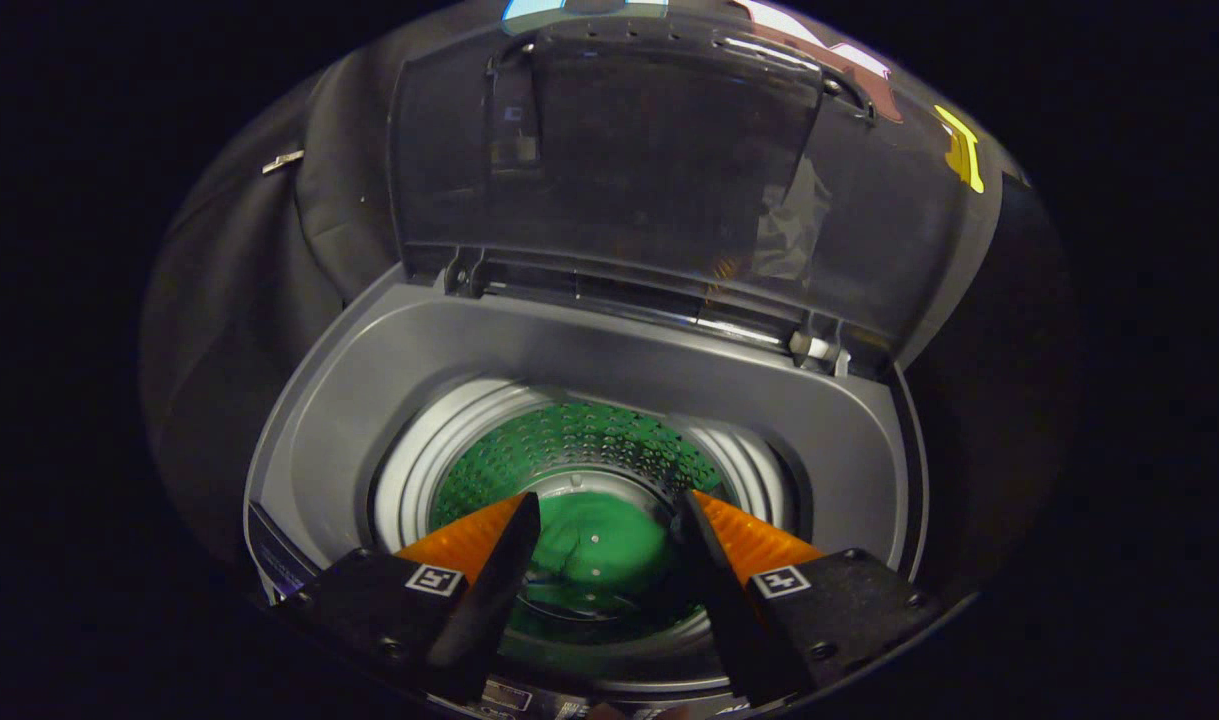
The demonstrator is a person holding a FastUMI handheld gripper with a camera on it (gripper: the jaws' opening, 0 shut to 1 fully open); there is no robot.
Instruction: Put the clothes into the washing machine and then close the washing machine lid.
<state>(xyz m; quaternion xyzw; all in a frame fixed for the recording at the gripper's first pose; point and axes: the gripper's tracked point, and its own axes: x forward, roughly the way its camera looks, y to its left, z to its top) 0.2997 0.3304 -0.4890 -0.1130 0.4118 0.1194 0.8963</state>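
The clothes [597, 548] are lying as a green heap at the bottom of the drum [569, 440], showing straight through the gap between the fingers and well below them; the perforated wall beyond is glowing green from the cloth. That placing suggests the loading step is done, since nothing is hanging over the rim or trailing out.

The gripper [606, 515] is hovering over the near edge of the washer's opening, its fingers spread apart and pinching nothing. Being parted and empty over the drum fits a release just made, though that is a judgement from how things are lying.

Around the drum, the washer's grey top [389, 360] is sloping down toward the hole like a funnel, which is why dropped cloth is ending up in the middle.

Beyond the fingers, the lid [659, 170] is standing open, tilted back on its hinge [814, 345] at the far side of the opening and leaning toward the dark cloth wall [239, 280] behind. It is staying up because it is past upright, so closing is not yet done.

The next move is probably calling for reaching past the opening to the lid's upper edge, where a handle recess [669, 45] is running across, and drawing it forward and down; the risk is the lid slipping and dropping hard
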